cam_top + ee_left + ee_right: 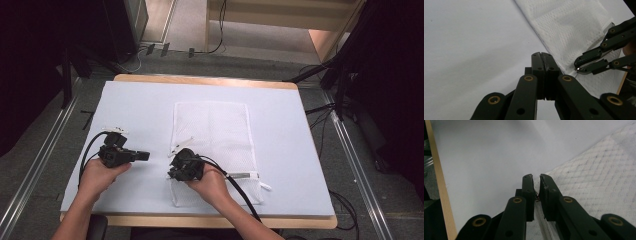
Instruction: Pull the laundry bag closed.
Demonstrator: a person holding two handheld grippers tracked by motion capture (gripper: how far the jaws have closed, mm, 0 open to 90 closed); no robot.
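Note:
A white mesh laundry bag (pixel 215 132) lies flat on the pale blue mat (pixel 135 102), its zipper running along the near end. My right gripper (pixel 171 164) sits at the bag's left near corner. In the right gripper view its jaws stand a sliver apart, pinching the small metal zipper pull (pixel 537 198), and the zipper tape (pixel 545 226) runs back under them. Left of the bag, my left gripper (pixel 146 156) hovers over bare mat, pointing right. It is shut (pixel 543 56) with nothing between the jaws. The left gripper view shows the right gripper (pixel 578 68) at the bag's edge (pixel 569 27).
The mat covers a wooden table whose edge (pixel 200 79) shows at the back and along one side (pixel 439 185). Black stands and cables (pixel 345 85) crowd the floor to the right, and metal rails (pixel 35 165) run down the left.

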